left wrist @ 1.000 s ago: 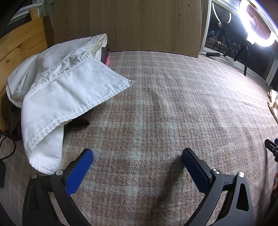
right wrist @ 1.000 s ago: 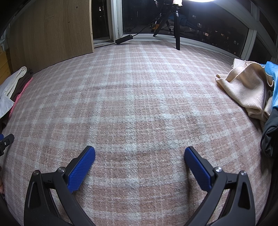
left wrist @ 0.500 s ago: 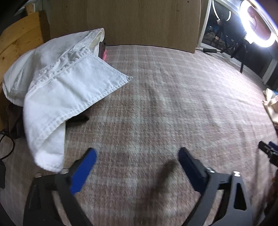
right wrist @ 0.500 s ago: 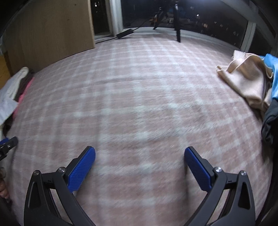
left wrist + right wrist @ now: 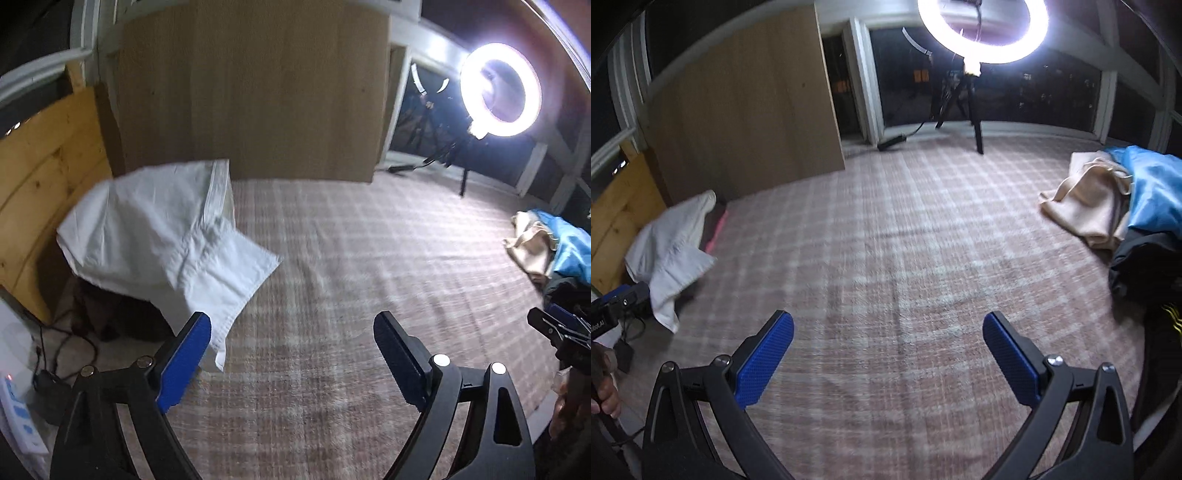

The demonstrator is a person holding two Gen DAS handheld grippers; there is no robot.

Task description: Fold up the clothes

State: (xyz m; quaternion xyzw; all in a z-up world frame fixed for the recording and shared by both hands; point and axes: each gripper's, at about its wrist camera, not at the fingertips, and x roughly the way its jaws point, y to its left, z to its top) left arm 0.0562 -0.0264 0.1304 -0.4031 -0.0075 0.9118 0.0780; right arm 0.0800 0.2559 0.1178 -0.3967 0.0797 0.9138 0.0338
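- Two hand-held grippers are in use: the left hand-held gripper [image 5: 291,345] and the right hand-held gripper [image 5: 888,345]. Each has two blue-padded fingers.
- The left one's jaws are spread wide and opening a little, with nothing between them but the plaid blanket [image 5: 351,258] below.
- The right one's jaws also stand wide apart and hold nothing.
- Clothes lie in two groups on the blanket, one at each side.
- On the left, one white garment [image 5: 166,236] is draped over a darker heap; in the right wrist view a pink edge [image 5: 718,230] shows beside it. It lies far-left of the left hand-held gripper, and a hanging corner appears just behind that gripper's left finger; whether they touch cannot be told.
- In the right wrist view the white garment lies well apart, to the far left.
- On the right is a pile of at least three pieces: one cream garment [image 5: 1086,206], one bright blue garment [image 5: 1152,188] and one dark garment [image 5: 1145,266]. It lies right of and beyond the right hand-held gripper, not touching it.
- One lit ring light [image 5: 982,29] stands on a tripod at the far side.
- One tall wooden panel [image 5: 255,92] stands behind the white garment.
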